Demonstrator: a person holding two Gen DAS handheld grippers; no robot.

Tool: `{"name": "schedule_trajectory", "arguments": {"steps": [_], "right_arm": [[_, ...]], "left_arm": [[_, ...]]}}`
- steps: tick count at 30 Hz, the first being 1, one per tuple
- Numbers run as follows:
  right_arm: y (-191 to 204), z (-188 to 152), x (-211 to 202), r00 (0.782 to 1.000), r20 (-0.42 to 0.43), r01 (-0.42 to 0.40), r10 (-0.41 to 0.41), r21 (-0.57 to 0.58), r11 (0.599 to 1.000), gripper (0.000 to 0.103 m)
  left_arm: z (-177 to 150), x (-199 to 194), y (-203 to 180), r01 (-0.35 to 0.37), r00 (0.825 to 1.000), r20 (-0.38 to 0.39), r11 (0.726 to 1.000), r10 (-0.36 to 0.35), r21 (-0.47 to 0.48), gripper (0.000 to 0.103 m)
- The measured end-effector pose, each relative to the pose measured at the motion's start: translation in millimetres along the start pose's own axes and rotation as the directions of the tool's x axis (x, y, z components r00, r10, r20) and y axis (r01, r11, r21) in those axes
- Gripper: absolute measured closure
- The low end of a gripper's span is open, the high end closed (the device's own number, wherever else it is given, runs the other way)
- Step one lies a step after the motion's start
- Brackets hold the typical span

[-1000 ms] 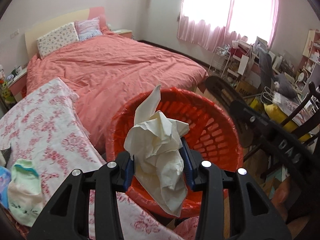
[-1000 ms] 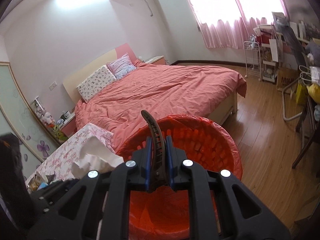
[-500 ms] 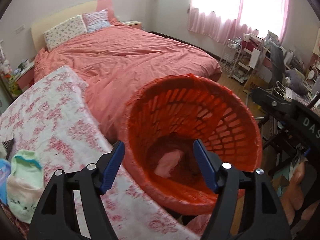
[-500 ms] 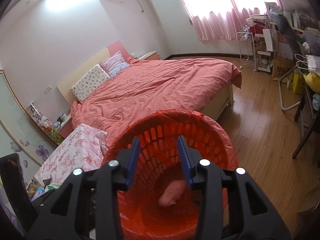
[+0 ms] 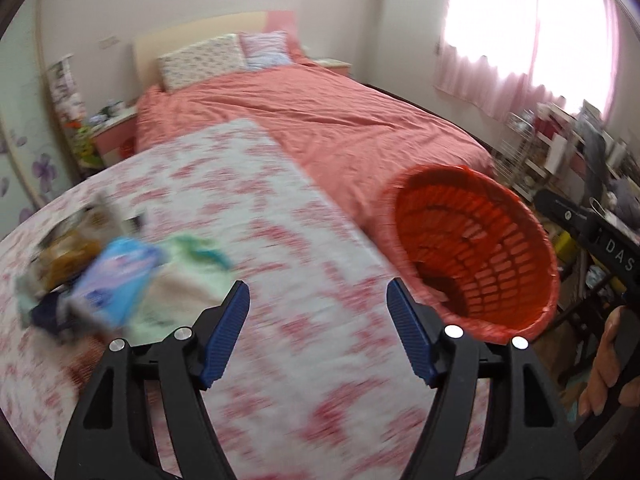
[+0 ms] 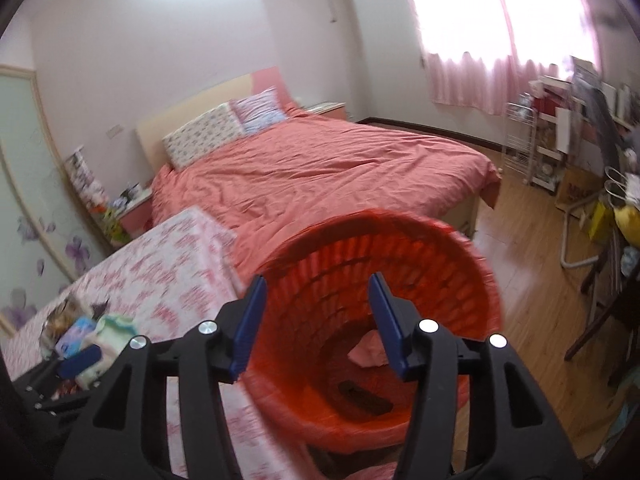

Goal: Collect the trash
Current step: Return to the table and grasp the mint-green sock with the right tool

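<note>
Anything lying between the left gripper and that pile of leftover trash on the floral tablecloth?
Only bare floral tablecloth, as the blurred left wrist view shows. The left gripper is open and empty; the trash pile sits to its left.

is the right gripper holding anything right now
No, the right gripper stands open with nothing between its blue pads, only the orange bin beyond.

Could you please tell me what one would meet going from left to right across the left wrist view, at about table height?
Pile of trash on the floral tablecloth → bare stretch of floral tablecloth → red basket → person's hand on the other claw's handle.
</note>
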State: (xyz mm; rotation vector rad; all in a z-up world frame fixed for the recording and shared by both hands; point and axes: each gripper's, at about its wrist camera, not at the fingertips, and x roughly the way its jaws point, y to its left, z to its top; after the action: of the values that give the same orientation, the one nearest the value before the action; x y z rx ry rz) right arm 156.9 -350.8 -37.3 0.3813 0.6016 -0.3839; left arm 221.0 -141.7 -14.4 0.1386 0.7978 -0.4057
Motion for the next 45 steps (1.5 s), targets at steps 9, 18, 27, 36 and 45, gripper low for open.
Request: {"name": "schedule_trajectory", "arguments": {"steps": [9,18,27,36,45], "right_arm": [[94.9,-30.2,7.3,0.989,-0.083,-0.137,0.126,-0.143,0.98,0.049],[182.7,-58.9,27.9,0.946,-0.206,-0.291,0.249,-0.212,0.933,0.046],[217.2,-70.4,65.0,0.91,-0.3,-0.342,0.287,-0.152,0.927,0.046],[220.2,-77.9,66.9,0.899,-0.319,-0.373,0.3,-0.196,0.907,0.08],[195.2,-70.3,65.1,0.935,-0.28,-0.282,0.218,-0.216,0.935,0.097]], "left_arm": [[-31.4,-37.0,98.6,-0.187,0.979,0.044,0.968,0.197,-0.17,0.018],[-55.0,-43.1,179.4,-0.304,0.945,0.017,0.9,0.325,-0.312,0.015],[-77.0,-49.0,210.7,-0.364,0.918,0.039,0.877,0.395,-0.315,0.015],[-79.2,-48.6,207.2,-0.341,0.927,0.048,0.89,0.371,-0.302,0.015],[-62.4,-46.5,178.8,-0.269,0.951,0.08,0.927,0.299,-0.261,0.015]]}}
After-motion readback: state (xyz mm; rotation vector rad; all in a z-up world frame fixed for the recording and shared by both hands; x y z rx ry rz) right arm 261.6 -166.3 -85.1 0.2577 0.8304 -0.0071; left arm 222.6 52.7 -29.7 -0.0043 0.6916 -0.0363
